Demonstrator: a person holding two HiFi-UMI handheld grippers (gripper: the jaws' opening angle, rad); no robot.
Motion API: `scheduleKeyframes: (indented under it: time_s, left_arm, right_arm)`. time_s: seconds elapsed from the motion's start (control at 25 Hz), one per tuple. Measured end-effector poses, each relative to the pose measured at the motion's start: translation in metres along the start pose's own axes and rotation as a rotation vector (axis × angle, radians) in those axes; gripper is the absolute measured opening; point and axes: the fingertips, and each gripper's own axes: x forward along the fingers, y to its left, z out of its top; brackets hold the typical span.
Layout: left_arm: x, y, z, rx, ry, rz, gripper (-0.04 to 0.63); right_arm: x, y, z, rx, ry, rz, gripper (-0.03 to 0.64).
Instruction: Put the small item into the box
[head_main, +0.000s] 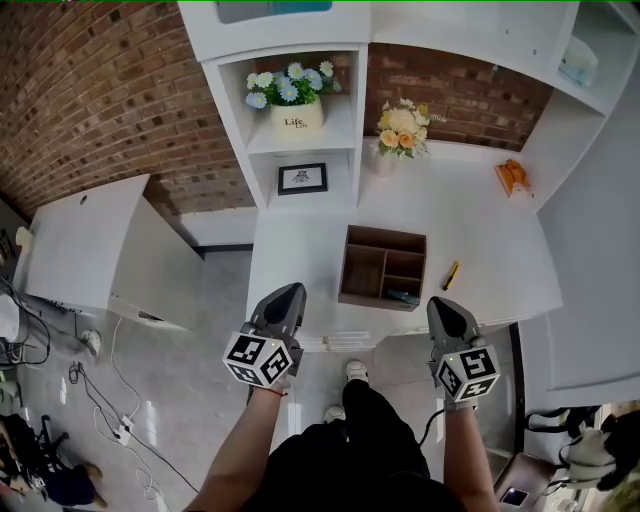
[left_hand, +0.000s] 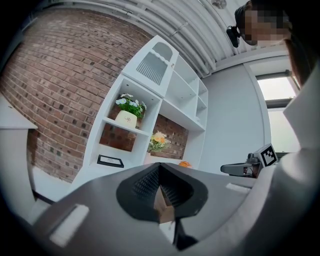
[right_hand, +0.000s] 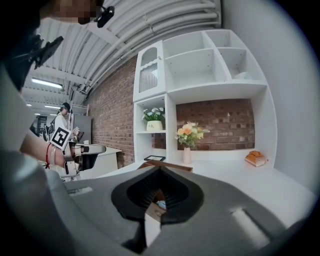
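Jaws clenched shut on both the left gripper (head_main: 289, 294) and the right gripper (head_main: 444, 306), with nothing between them; both poised at the near edge of the tabletop (head_main: 480, 225), short of the box (head_main: 386, 237). Reads as a gap between pick-ups, not a carry. Thin yellow item (head_main: 451, 275), perhaps a pen, lying on the tabletop just right of the box and outside it, so judged not yet put away. Calls next for the right gripper to spread its jaws, reach forward and down over the yellow item, close across its narrow sides, then lift it over to a free compartment. Box open-topped and divided into compartments; bluish thing (head_main: 401, 296) in the near-right one, too small to name; other compartments seemingly bare.
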Motion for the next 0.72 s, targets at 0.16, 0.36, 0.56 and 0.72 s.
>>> scheduleKeyframes:
  time_s: [0.16,0.36,0.56,0.72]
  left_arm:
    - [-0.004,-0.004,0.005,0.004,-0.009,-0.010,0.002]
    - [-0.005,-0.010,0.011,0.009,-0.023,-0.025,0.002]
    - [-0.006,-0.016,0.017,0.015,-0.034,-0.039,0.002]
    - [-0.007,-0.020,0.020,0.018,-0.037,-0.047,0.002]
  right_arm:
    - [-0.007,0.003,0.005,-0.003,-0.017,-0.007,0.002]
    - [-0.014,0.005,0.011,-0.004,-0.035,-0.019,0.002]
    - [-0.020,0.004,0.019,-0.010,-0.055,-0.029,0.002]
    - [-0.024,0.005,0.023,-0.009,-0.064,-0.033,0.002]
